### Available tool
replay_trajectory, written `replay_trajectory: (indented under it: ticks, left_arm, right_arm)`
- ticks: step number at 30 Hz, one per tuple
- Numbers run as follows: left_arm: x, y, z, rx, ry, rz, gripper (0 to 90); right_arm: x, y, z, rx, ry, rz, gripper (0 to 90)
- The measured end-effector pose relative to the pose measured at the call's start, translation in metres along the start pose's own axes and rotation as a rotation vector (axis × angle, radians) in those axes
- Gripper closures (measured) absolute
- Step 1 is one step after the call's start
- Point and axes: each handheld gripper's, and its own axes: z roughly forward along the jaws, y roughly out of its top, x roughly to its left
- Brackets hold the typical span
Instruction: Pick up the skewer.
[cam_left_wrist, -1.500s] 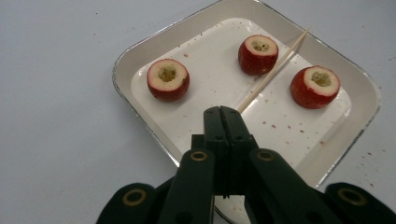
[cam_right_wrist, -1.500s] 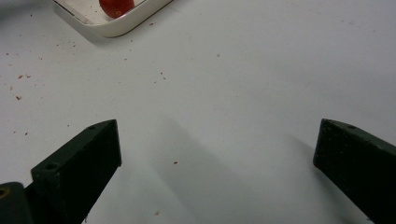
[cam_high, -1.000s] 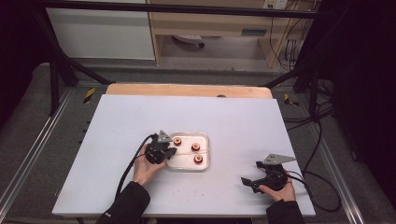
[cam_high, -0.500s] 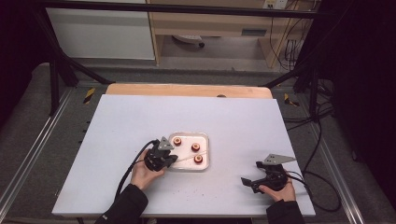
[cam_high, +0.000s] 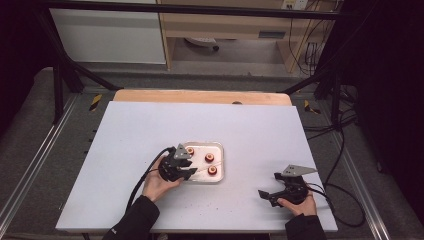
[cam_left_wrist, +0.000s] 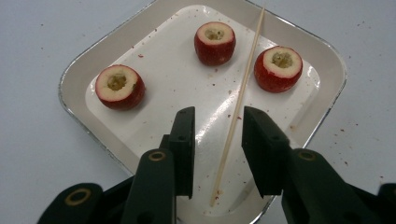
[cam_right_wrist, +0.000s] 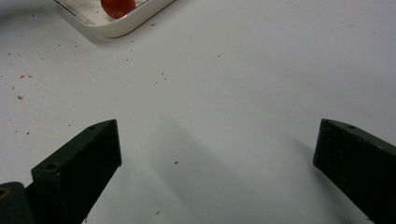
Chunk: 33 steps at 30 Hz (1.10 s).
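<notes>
My left tongs (cam_left_wrist: 217, 140) hang over the near edge of the white tray (cam_left_wrist: 74, 70), their jaws just opened and standing a little apart on either side of the thin wooden skewer (cam_left_wrist: 238, 107), neither pad pressing on it. The skewer lies flat in the tray, running from the near rim to the far rim between two of the three cored red fruits (cam_left_wrist: 120, 87). My right tongs (cam_right_wrist: 215, 154) rest low over the bare white tabletop (cam_right_wrist: 243, 70), jaws spread wide with nothing between them, well apart from the tray.
</notes>
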Motion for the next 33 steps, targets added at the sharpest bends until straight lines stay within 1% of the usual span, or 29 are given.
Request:
replay_trajectory:
  ticks: [3,5,10,13,16,17,23,28,33]
  left_arm:
    - [0.000,0.003,0.006,0.017,-0.006,0.013,66.6]
    - [0.000,0.004,0.009,0.023,-0.016,0.015,68.3]
    - [-0.002,0.005,0.015,0.033,-0.033,0.038,72.5]
    - [-0.003,0.005,0.016,0.036,-0.044,0.040,77.9]
    - [-0.002,0.004,0.017,0.041,-0.048,0.040,80.0]
    - [-0.002,0.004,0.017,0.041,-0.047,0.040,82.5]
    - [-0.003,0.004,0.017,0.041,-0.052,0.045,87.6]
    - [-0.004,0.003,0.017,0.037,-0.058,0.046,88.2]
    - [-0.004,0.003,0.012,0.013,-0.065,0.044,88.5]
  right_arm:
    - [0.000,0.000,0.000,-0.001,0.002,0.003,1.5]
    - [0.000,0.000,0.000,0.000,0.004,0.004,1.5]
    - [0.000,0.000,0.000,-0.002,0.003,0.002,1.5]
    - [0.000,0.000,0.000,-0.001,0.004,0.004,1.5]
    - [0.000,0.000,0.001,-0.001,0.004,0.004,1.5]
    - [0.000,0.000,0.000,0.001,0.005,0.004,1.5]
    - [0.000,0.000,0.001,0.004,0.005,-0.002,1.5]
    - [0.000,0.000,0.001,0.006,0.007,-0.002,1.5]
    - [0.000,0.000,0.001,0.006,0.006,0.000,1.5]
